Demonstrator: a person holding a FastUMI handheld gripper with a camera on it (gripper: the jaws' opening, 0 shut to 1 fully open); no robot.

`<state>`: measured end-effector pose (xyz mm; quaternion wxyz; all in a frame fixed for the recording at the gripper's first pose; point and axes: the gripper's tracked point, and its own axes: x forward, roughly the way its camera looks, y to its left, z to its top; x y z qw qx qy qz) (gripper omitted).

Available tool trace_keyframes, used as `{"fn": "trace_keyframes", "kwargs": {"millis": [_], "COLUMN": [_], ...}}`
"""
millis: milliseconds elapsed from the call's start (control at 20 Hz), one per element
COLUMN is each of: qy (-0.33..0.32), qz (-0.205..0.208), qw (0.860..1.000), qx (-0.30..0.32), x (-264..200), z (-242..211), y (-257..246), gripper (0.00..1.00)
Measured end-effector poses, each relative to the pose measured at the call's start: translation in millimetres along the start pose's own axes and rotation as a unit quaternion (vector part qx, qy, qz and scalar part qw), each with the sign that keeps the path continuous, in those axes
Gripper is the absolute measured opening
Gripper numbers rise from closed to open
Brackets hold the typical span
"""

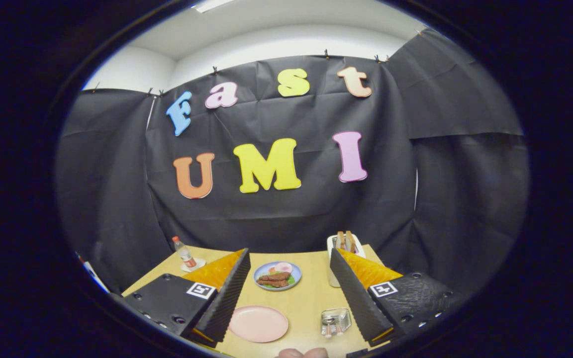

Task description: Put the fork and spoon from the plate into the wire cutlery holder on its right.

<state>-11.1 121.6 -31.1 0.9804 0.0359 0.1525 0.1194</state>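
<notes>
**Gripper open wide above the table, cutlery in the wire holder**

The gripper is raised over a light wooden table and its two fingers stand far apart, with nothing between them. The left finger and the right finger frame the middle of the table.

Between the fingers, close to the near edge, lies a pink plate. Its surface looks bare. To the right of this plate, just beside the inner side of the right finger, stands the wire cutlery holder. Two utensils are seen inside it, their handles pointing towards the near edge; which one is the fork and which the spoon cannot be told, because they are too small.

Further away, between the fingertips, there is a blue plate with food on it: brown strips, something green and a pale round piece. Beyond the right fingertip stands a white toaster with two slices of bread standing up in it. Beyond the left fingertip, at the far left part of the table, a small plastic bottle with a red cap stands on a white coaster.

At the near edge of the table, two fingertips of a person are visible
</notes>
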Motion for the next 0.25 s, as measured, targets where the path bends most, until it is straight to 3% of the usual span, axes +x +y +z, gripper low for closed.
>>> {"fn": "trace_keyframes", "kwargs": {"millis": [250], "qy": [-0.023], "qz": [0.006], "qw": [1.000], "qx": [-0.007], "x": [0], "z": [15], "y": [-1], "gripper": [0.96]}}
